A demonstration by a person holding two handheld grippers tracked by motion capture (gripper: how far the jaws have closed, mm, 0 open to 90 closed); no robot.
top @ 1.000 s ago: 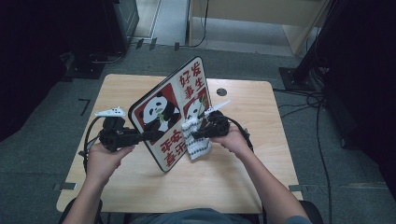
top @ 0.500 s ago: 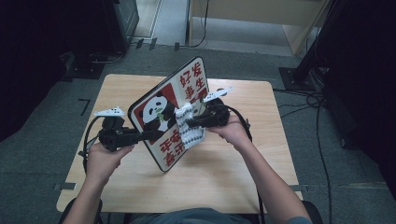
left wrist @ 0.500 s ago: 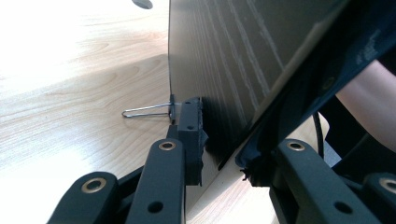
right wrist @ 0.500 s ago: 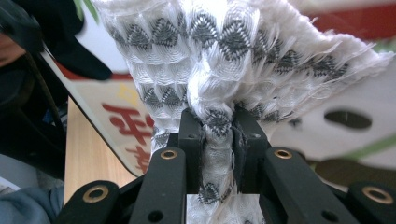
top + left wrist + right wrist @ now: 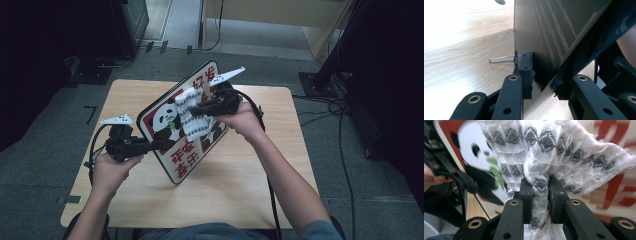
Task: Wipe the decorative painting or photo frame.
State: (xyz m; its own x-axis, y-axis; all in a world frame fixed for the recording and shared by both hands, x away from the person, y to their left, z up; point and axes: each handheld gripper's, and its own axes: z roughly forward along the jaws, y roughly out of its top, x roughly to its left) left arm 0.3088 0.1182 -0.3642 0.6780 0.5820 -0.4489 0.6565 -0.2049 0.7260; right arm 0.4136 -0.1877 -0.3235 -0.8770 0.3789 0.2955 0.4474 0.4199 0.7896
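Right gripper (image 5: 192, 111) risen up panda sign (image 5: 172, 150), clamping cloth (image 5: 192, 122), left gripper (image 5: 159, 145) clamping sign

Black two-jaw claws with brass-ringed screw holes, white top plates, black trailing cables, grey-blue short sleeve.

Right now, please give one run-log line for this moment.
left gripper: shut on board edge | right gripper: shut on cloth | cloth against tilted board

Cloth (image 5: 544, 150): white woven, frayed, rough. Panda board (image 5: 172, 150): glossy printed front, wood-grain back. Desk (image 5: 240, 190): pale matt wood. Tool pads: black matt.
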